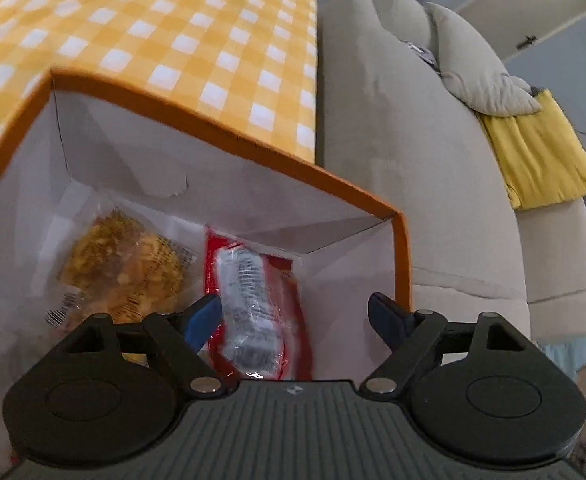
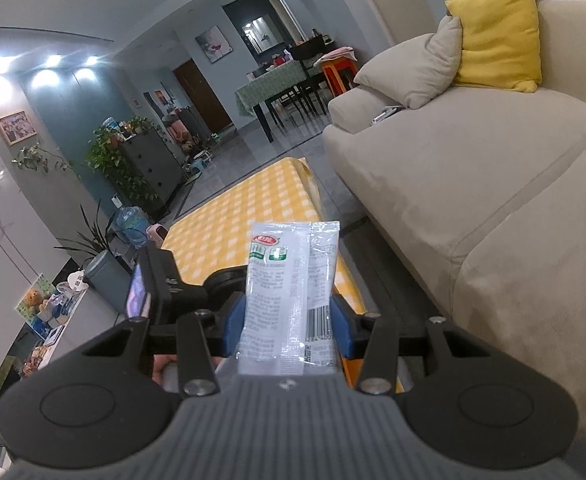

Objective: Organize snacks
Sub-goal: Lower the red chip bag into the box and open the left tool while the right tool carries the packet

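An orange-rimmed white box (image 1: 229,136) stands on the yellow checked table. My left gripper (image 1: 293,312) hangs over its mouth, jaws wide open with nothing pressed between them. Below it, inside the box, lie a red snack packet (image 1: 253,304) and a clear packet of yellow crispy snack (image 1: 125,264). In the right wrist view my right gripper (image 2: 289,316) is shut on a white snack packet (image 2: 289,284) with a green and red label, held upright above the table's edge.
The yellow checked table (image 1: 173,28) (image 2: 229,236) runs beside a beige sofa (image 1: 413,160) (image 2: 453,184) with a narrow floor gap between them. Cushions (image 2: 497,36) lie on the sofa. The other gripper's body (image 2: 161,284) sits left of the held packet.
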